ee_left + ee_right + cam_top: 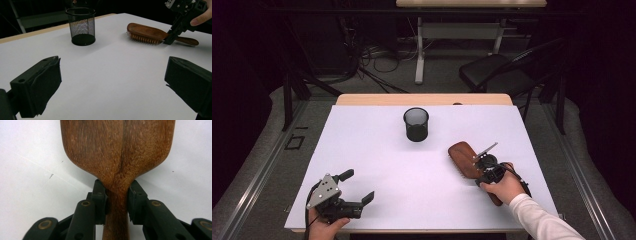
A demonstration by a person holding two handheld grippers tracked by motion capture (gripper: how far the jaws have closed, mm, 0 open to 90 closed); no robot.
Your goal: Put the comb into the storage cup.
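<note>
A brown wooden hairbrush [463, 157] lies bristles down on the white table sheet [377, 150], its head towards the far side. My right gripper [479, 170] is shut on the brush's neck, where the head narrows into the handle; in the right gripper view both pads [101, 200] press against the wood [117, 150]. The left gripper view shows the brush [146, 32] resting on the sheet with the right gripper [168, 40] on it. My left gripper [357, 186] rests near the front left corner, open, with nothing between its jaws [112, 85].
A black mesh pen cup [416, 124] stands upright at the middle back of the sheet, to the left of and beyond the brush. Behind the table are a black chair [497, 70], a desk leg [419, 50] and floor cables.
</note>
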